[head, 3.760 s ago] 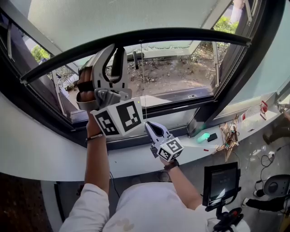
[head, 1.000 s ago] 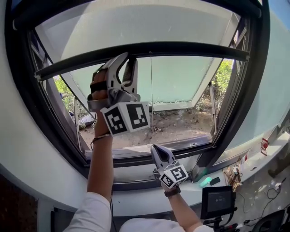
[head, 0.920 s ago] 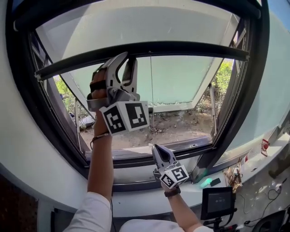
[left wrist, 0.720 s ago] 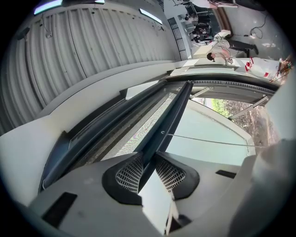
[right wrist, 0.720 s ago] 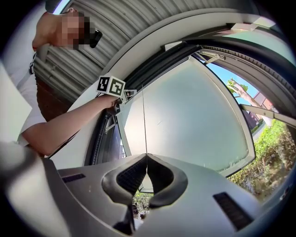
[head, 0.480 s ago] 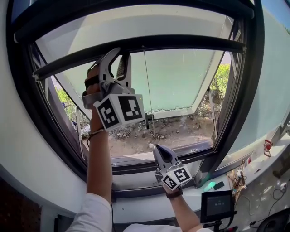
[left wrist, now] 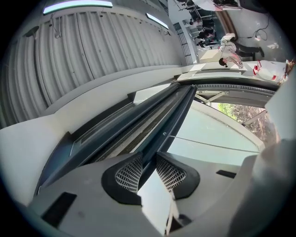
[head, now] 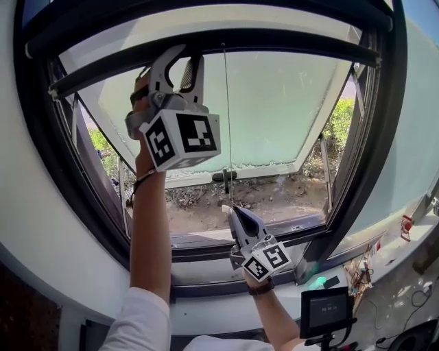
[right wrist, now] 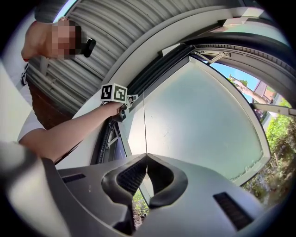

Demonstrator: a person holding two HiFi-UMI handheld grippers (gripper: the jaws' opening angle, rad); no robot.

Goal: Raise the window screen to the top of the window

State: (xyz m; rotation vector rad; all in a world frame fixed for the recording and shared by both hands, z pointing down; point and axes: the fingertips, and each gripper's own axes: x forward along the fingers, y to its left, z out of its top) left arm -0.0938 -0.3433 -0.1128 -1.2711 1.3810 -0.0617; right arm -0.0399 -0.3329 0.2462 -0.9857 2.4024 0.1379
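Little room overhead: screen bar [head: 288, 41] just under top frame [head: 381, 19]; left gripper [head: 180, 60] pinching screen bar toward left; right gripper [head: 230, 209] lower, clamped on pull cord [head: 227, 123]

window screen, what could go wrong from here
The left claw grips the screen bar near its left end, not its middle, so the bar may tilt as it goes up and jam against the side frame. The right claw pinches only the thin cord, right at the tips of its pads. The cord could slip out, or go slack and tangle.
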